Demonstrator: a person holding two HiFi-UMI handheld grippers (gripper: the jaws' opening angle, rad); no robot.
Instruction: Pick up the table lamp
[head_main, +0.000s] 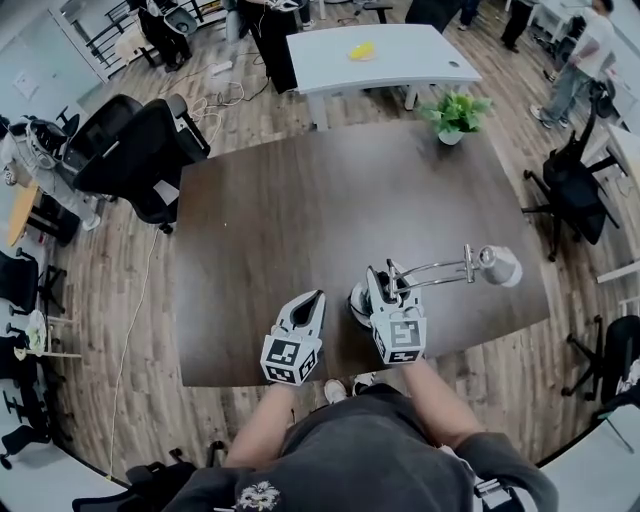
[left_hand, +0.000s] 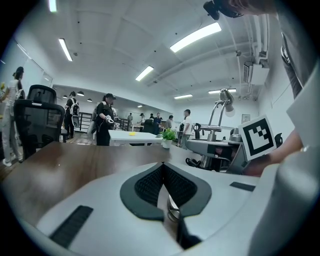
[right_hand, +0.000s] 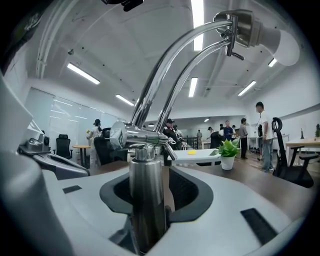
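Looks like the grasp step, with the chrome curved-arm table lamp (head_main: 440, 268) standing by the near edge of the dark brown wooden table (head_main: 300, 220), its post between the parted right gripper (head_main: 385, 278) pads, left gripper (head_main: 313, 300) closed, empty; next calls for squeezing, then lifting upright.

Head view overhead, gripper views share lamp (right_hand: 147, 200)

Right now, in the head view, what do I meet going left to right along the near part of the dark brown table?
In order: left grey two-jaw gripper → right grey two-jaw gripper → white shade of the chrome table lamp.
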